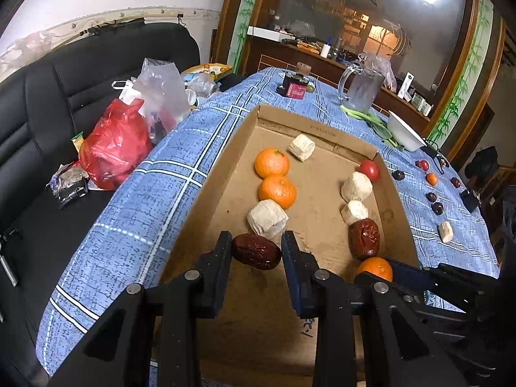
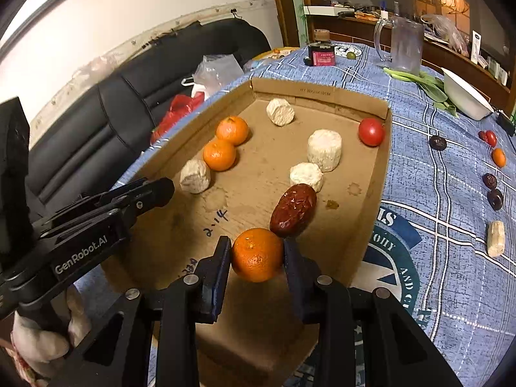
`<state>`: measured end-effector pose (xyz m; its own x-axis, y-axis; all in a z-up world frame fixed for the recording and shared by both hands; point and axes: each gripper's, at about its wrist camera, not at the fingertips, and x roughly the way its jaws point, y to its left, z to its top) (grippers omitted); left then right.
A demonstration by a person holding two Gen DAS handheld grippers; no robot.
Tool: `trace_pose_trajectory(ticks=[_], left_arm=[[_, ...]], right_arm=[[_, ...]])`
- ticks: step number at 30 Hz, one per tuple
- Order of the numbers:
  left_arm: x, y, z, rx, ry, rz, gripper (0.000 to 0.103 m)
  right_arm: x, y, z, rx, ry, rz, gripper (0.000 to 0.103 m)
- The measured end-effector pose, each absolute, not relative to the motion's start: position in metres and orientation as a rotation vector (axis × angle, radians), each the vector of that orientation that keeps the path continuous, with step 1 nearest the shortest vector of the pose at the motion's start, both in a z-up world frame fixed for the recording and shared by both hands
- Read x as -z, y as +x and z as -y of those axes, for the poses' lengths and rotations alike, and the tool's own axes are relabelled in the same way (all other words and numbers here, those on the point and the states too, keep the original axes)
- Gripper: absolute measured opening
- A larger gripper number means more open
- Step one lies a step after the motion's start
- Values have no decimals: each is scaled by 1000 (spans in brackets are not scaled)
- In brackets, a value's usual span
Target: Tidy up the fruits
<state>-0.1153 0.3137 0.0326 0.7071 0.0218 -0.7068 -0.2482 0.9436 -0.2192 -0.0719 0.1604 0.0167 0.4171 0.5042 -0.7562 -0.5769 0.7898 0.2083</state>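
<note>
A shallow cardboard tray (image 1: 206, 193) (image 2: 380, 174) lies on the blue checked tablecloth. My left gripper (image 1: 256, 251) is shut on a dark red jujube (image 1: 256, 251) over the tray's near left side. My right gripper (image 2: 257, 254) is shut on an orange (image 2: 257, 254), which also shows in the left wrist view (image 1: 375, 267). In the tray lie two oranges (image 1: 274, 177) in a left column, several pale chunks (image 1: 267, 217), a second jujube (image 2: 293, 209) and a red tomato (image 2: 371, 131).
Loose fruits lie on the cloth right of the tray: dark jujubes (image 2: 493, 193), a small orange (image 2: 499, 157), small tomatoes (image 2: 488, 137) and a pale chunk (image 2: 496, 238). A white bowl (image 2: 464, 96), greens, a glass jug (image 2: 404, 43) and a dark jar (image 2: 321, 53) stand beyond. A black sofa with bags is at left.
</note>
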Motion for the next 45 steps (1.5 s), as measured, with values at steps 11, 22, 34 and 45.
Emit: trace_pose_trajectory(ticks=[11, 22, 34, 45], left_arm=[[-31, -118, -322, -173, -356, -779, 45], [-42, -124, -312, -158, -355, -770, 69], [-72, -142, -273, -335, -178, -675, 82], [-103, -163, -219, -417, -65, -553, 93]], right_arm=[[-11, -74, -168, -646, -113, -910, 37], [-24, -87, -159, -625, -91, -861, 61], [-37, -100, -95, -507, 0, -772, 66], [-37, -113, -46, -447, 65, -750, 68]])
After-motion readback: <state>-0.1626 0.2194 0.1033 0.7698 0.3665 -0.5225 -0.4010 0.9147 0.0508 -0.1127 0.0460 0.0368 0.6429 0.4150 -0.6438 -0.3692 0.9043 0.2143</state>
